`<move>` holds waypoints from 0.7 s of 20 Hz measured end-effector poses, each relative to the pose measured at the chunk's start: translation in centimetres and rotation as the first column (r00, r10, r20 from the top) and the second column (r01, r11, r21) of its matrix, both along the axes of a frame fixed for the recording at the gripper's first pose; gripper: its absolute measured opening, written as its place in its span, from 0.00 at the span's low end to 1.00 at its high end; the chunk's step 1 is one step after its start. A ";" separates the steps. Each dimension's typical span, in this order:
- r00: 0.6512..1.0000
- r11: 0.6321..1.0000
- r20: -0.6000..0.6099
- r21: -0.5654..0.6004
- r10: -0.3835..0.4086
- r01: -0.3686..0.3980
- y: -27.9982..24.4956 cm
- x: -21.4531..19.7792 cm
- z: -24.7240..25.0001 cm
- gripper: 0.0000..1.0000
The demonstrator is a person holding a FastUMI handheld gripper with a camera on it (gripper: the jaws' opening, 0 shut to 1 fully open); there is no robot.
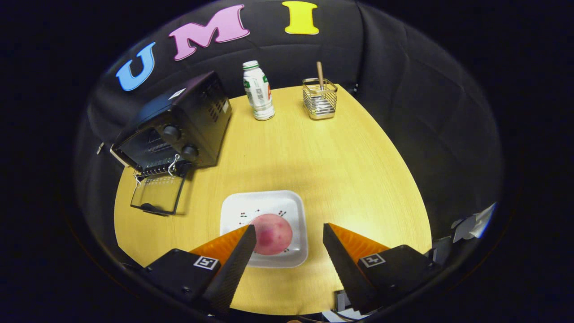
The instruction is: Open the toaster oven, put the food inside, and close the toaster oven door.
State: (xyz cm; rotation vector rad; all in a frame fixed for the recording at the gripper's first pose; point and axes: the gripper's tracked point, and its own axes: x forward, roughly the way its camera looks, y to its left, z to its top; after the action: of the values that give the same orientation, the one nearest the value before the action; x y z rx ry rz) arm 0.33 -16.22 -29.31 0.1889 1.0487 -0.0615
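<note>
A black toaster oven (177,123) stands at the table's far left, its glass door (157,194) folded down flat onto the tabletop. A round pink food item (271,233) rests on a white square plate (251,208) near the table's front. My gripper (289,233) hovers above the plate, open, with the food just beside the left fingertip (244,244) and nothing pressed between the fingers. The right finger (341,251) sits off the plate's right edge.
A white bottle (258,91) with a green cap stands at the back of the wooden table (341,170). To its right is a wire holder (319,98) with a wooden stick in it. White objects (473,224) lie beyond the table's right edge.
</note>
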 end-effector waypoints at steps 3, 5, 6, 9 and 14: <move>0.999 1.000 -0.047 0.020 -0.002 0.003 -2.0 0.2 -2.1 0.99; 0.996 0.999 -0.090 0.046 0.008 -0.003 -2.2 -0.2 -3.2 0.99; 0.994 0.999 -0.103 0.047 0.024 -0.019 -2.2 -0.5 -3.7 0.99; 0.987 0.996 -0.134 0.014 0.085 -0.084 -2.3 -1.7 -5.2 0.97; 0.976 0.993 -0.185 0.014 0.118 -0.118 -1.9 -2.3 -7.0 0.87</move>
State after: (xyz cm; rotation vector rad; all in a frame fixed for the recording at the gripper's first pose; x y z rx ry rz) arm -1.93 -18.10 -36.28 0.1248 1.2438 0.0307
